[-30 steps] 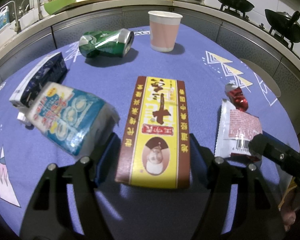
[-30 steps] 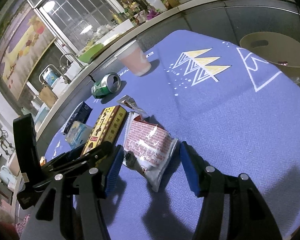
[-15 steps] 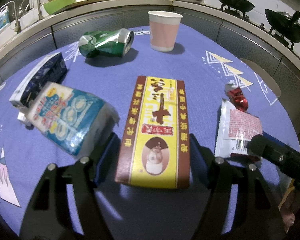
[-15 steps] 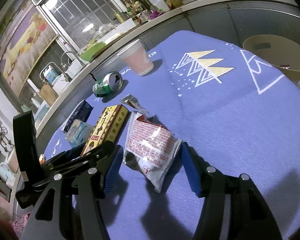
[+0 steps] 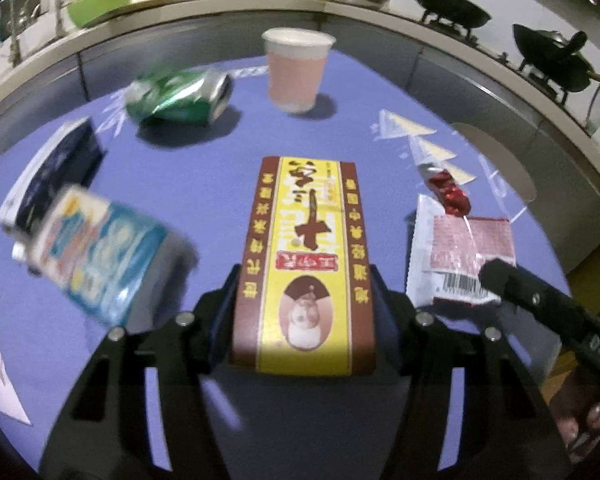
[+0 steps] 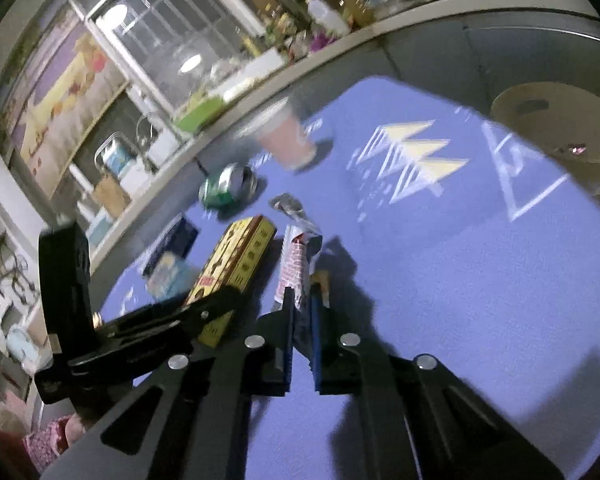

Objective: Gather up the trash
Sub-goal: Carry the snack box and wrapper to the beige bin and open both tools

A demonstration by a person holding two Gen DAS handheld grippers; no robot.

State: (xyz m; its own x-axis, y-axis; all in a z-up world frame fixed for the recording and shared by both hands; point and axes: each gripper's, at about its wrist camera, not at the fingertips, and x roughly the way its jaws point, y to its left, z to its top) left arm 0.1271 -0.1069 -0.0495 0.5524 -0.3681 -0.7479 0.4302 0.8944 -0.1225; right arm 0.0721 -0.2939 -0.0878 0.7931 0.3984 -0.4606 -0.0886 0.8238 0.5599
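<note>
On the blue worktop point(image 5: 204, 184), two claws at once: each has just been closing on a piece of litter, both pieces lying side by side.

Far left, 9 o'clock: a blue-and-white tissue pack point(image 5: 96, 252) lies tilted against a dark carton point(image 5: 48, 184); neither is touched.

Upper left, 11 o'clock: a crushed green can point(image 5: 180, 96) lies on its side, apart from the rest.

Top, 12 o'clock: a pink paper cup point(image 5: 298, 70) stands upright, well beyond both claws.

Centre, the left claw point(image 5: 304, 296): its jaws have just been closing and now press both long sides of the yellow box point(image 5: 306, 260), clamped near the box's near end.

Box axis: its long side runs from 6 to 12 o'clock, straight along the fingers, so the far end juts well past them.

Right, 3 o'clock: a small red candy wrapper point(image 5: 448, 192) lies just beyond the snack packet point(image 5: 452, 256).

Right claw point(image 6: 300, 312): its jaws have just drawn nearly together, and the packet stands pinched on edge between them, crumpled upward.

The deciding relation: the tan bin point(image 6: 556, 124) sits past the worktop edge at about 2 o'clock in the right wrist view, on the right claw's side. The right hand looks the nearer, so the packet would likely go first.

Risk: the box, gripped at one end, may droop or swing when raised.
</note>
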